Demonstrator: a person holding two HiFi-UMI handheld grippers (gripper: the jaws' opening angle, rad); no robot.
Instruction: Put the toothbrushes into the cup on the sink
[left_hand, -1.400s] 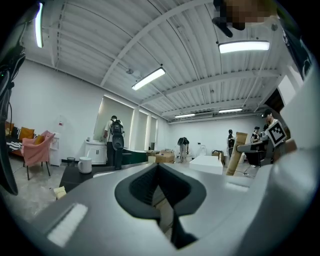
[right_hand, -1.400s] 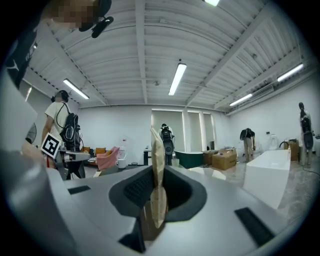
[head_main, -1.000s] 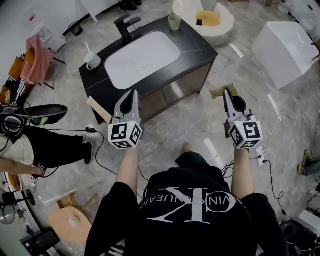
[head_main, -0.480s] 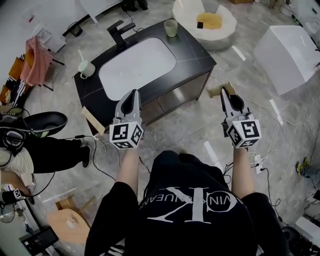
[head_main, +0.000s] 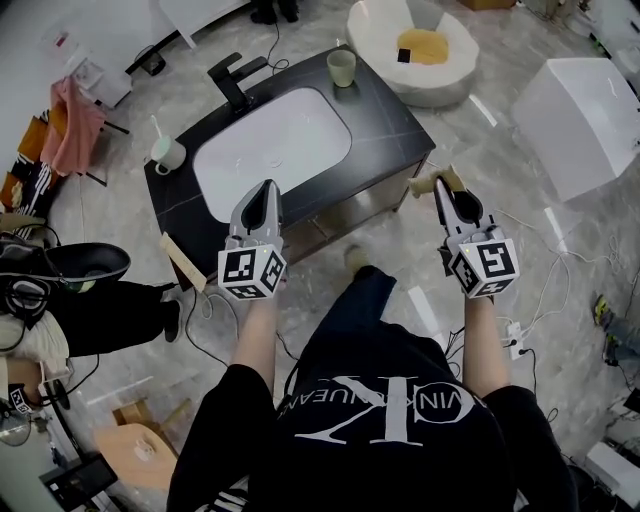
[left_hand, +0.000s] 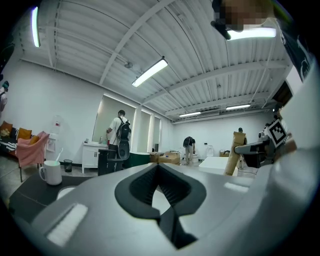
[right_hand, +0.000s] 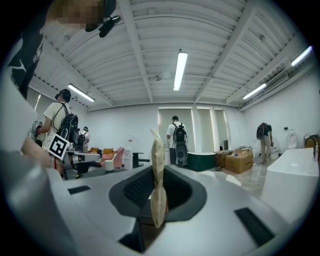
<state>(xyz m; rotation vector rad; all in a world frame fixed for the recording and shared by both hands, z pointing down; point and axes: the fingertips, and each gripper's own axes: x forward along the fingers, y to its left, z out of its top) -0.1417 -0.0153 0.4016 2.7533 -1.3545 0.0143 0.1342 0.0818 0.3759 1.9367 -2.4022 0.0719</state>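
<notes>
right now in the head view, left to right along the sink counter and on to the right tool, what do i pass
white mug → black faucet → green cup → tan paper-wrapped item, just off the counter's right corner → right tool gripping it

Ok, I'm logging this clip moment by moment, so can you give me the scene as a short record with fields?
Setting: dark sink counter with white basin and black faucet
Cups: green cup at the counter's far corner; white mug at its left end, a toothbrush standing in it
Left gripper: shut, nothing between the jaws
Right gripper: shut on a flat tan packet that sticks out past the tips
Contact: neither gripper touches the counter
</notes>
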